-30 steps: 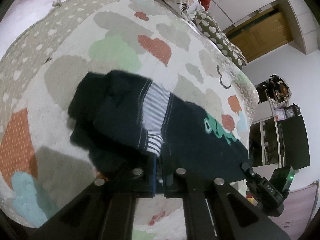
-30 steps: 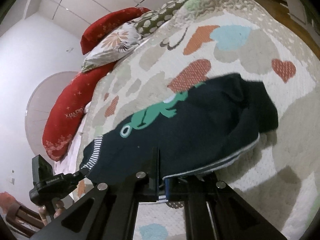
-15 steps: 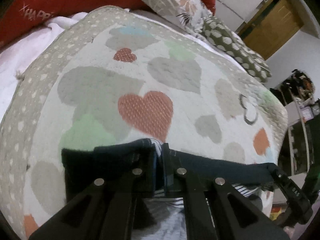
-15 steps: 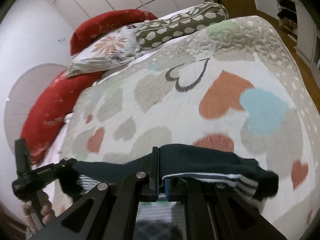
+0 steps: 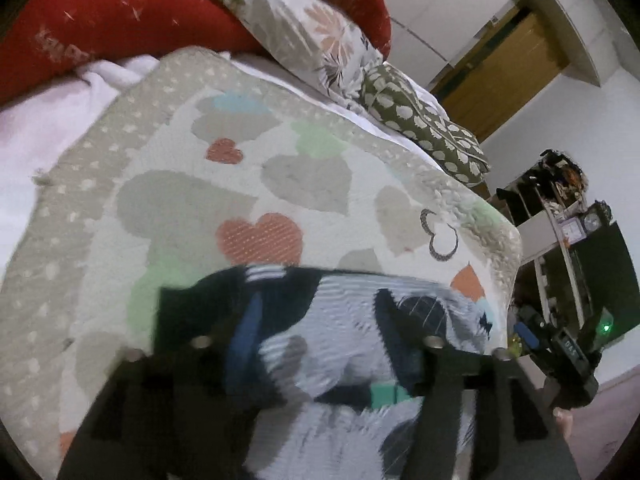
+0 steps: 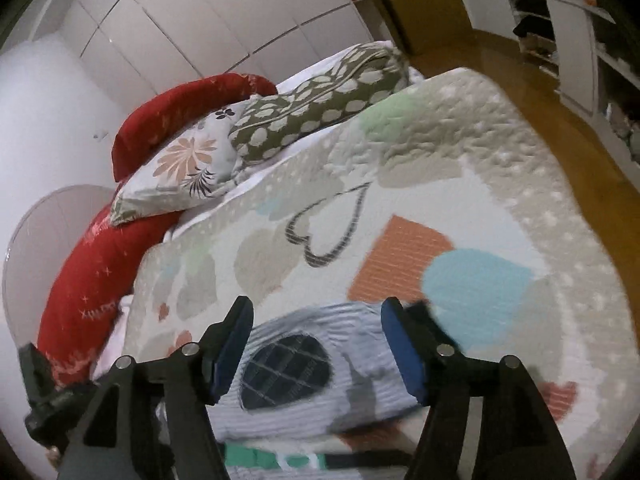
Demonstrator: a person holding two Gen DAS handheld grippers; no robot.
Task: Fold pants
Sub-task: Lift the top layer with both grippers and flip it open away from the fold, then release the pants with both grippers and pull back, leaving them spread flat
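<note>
A bedroom: a heart-patterned quilt (image 6: 460, 184) covers the bed, with red, floral and spotted pillows at its head and a wooden floor beyond. The folded pants (image 6: 320, 364) lie on the quilt's near part, striped lining up, directly below and ahead of both claws. The left gripper (image 5: 320, 340) and right gripper (image 6: 316, 344) have just been opening; their jaws stand spread, released, with the cloth beneath the gap but not pinched. The bundle's long axis runs across both views, side to side, crosswise to the fingers. The right gripper sits over the checked patch (image 6: 286, 370); the left looks nearer the dark navy end (image 5: 200, 312), judging through blur.
</note>
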